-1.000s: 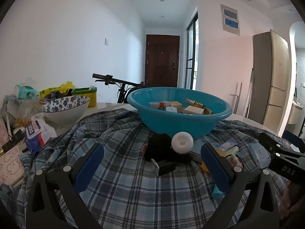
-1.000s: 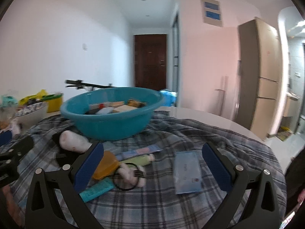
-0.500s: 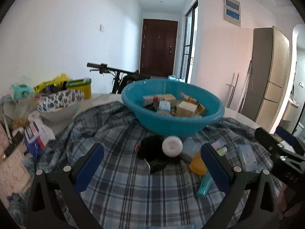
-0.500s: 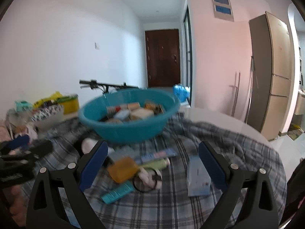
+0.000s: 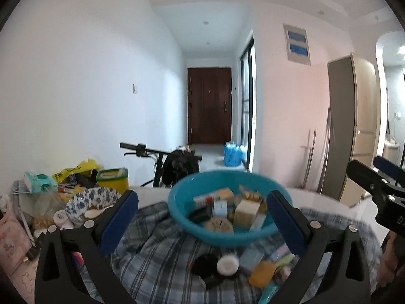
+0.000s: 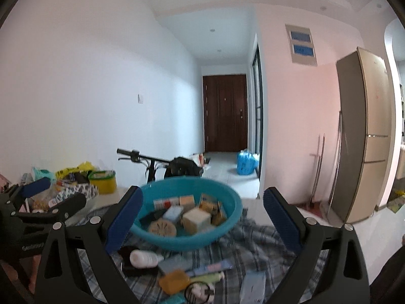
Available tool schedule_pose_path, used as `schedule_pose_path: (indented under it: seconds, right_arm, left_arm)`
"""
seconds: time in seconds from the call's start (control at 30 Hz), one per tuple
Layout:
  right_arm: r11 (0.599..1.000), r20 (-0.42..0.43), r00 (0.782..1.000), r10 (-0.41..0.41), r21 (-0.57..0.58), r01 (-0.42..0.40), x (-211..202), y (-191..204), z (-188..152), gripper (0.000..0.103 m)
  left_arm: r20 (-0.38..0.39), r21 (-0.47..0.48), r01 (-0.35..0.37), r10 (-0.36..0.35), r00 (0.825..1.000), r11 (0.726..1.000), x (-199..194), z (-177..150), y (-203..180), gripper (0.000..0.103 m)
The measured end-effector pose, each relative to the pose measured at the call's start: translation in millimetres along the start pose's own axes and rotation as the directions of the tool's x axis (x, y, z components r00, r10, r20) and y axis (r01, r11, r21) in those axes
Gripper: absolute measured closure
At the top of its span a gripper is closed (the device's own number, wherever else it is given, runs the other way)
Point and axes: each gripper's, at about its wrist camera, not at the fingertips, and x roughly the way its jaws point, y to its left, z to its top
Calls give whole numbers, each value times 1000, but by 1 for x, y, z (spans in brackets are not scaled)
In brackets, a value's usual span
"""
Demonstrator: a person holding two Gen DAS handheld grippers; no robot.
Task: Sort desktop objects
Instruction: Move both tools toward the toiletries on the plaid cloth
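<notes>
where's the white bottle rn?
The white bottle lies on its side on the plaid cloth, just in front of the teal basin, left of the orange bar in the right wrist view.

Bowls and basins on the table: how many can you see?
2. The teal basin sits mid-table on the plaid cloth, holding small boxes; the blue floral bowl sits left among clutter, which may hide more.
</notes>
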Motion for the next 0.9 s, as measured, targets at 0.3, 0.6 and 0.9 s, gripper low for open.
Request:
schedule_pose_path:
  seconds: [0.3,0.6,0.9]
  right_arm:
    - [1000,15,1000,-16,25,16,6,-2,14,7]
    - [999,-69,998,-9,40,12,25,-11,-10,7]
    - [998,-192,981,-13,56,24,41,-16,-45,7]
  left_arm:
    - [28,-3,-19,19,999,1000,-3,16,3,0]
    - [-134,-27,17,-21,991,999,35,-21,-6,0]
    - [-274,-49,77,-88,958,996,65,-58,-21,0]
